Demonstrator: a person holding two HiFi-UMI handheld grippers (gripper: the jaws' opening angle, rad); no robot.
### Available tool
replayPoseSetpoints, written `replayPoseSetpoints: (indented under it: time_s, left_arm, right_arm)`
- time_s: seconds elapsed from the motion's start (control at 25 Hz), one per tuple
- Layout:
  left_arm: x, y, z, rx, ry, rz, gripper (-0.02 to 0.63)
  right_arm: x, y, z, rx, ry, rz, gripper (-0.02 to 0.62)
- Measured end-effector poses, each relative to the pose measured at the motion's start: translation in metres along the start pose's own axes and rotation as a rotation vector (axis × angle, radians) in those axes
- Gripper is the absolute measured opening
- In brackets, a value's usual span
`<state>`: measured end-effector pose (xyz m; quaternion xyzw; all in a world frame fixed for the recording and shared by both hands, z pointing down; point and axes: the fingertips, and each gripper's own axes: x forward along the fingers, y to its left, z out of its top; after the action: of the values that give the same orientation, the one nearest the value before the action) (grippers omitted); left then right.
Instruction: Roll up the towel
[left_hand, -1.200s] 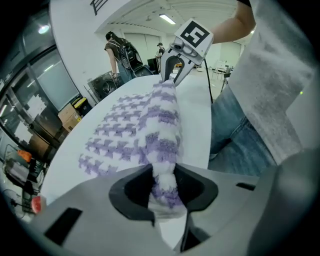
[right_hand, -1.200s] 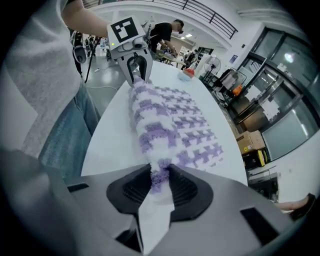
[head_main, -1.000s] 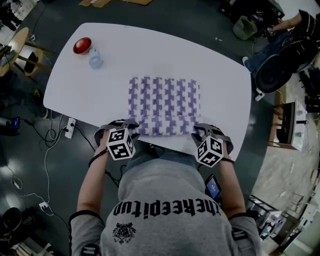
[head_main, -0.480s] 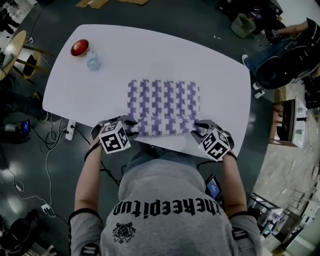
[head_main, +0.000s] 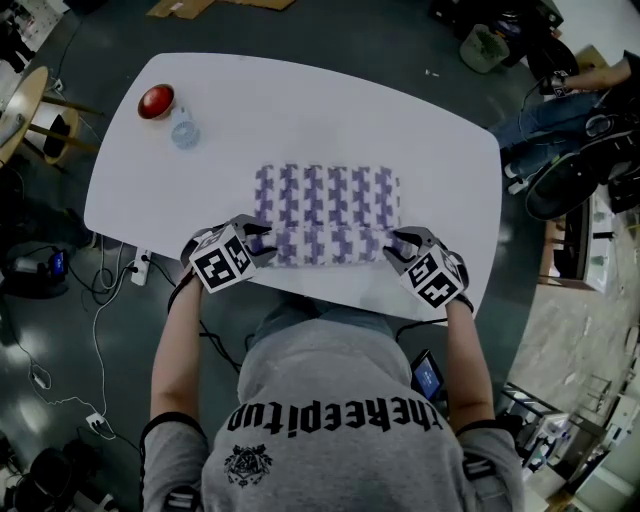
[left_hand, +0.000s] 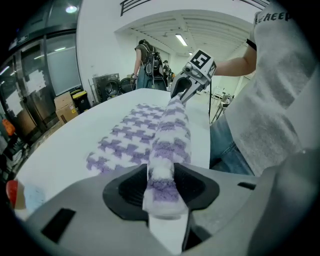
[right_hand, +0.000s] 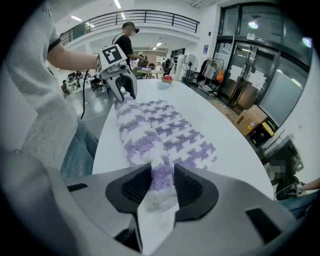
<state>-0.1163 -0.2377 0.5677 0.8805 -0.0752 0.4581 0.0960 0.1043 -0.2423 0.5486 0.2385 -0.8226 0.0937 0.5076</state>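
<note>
Only writing I can actually read: the print across the shirt (head_main: 335, 418), which looks like "thekeepitup" from the head view. The left gripper view catches just the "KEEP" bit of it. The marker cubes on the grippers are plain black and white squares, no text.

The purple and white towel (head_main: 327, 200) lies flat around the middle of the white table (head_main: 300, 100), and its near edge is already rolled into a thick tube running left to right. The left gripper (head_main: 262, 243) has the left end of that roll between its pads, and the right gripper (head_main: 398, 243) has the right end. Both sets of jaws have just been opening a bit, but they sit at a middling width with the roll filling the gap and touching the pads on both sides.

Other stuff: a red rounded thing (head_main: 156, 101) and a small clear container (head_main: 183, 128) sit just beside each other at the far left corner, well apart from the towel. A power strip (head_main: 138, 267) with cables lies on the floor to the left, and a wooden stool (head_main: 30, 100) stands further left. Someone's legs (head_main: 545, 115) show at the far right.
</note>
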Motion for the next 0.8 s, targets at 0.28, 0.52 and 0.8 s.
replayPoseSetpoints:
  time_s: [0.28,0.52,0.8]
  left_arm:
    - [0.003,0.020,0.010,-0.007,-0.018,0.045,0.150]
    - [-0.004,0.034,0.012,-0.004,-0.042,0.126,0.150]
    - [-0.035,0.033,0.033,0.114,-0.084,0.240,0.160]
  right_arm:
    - [0.005,-0.022,0.001,0.035,0.009,-0.057,0.119]
    - [0.019,-0.028,0.000,0.083,0.027,-0.091,0.118]
    - [0.035,-0.043,0.002,0.109,0.055,-0.101,0.118]
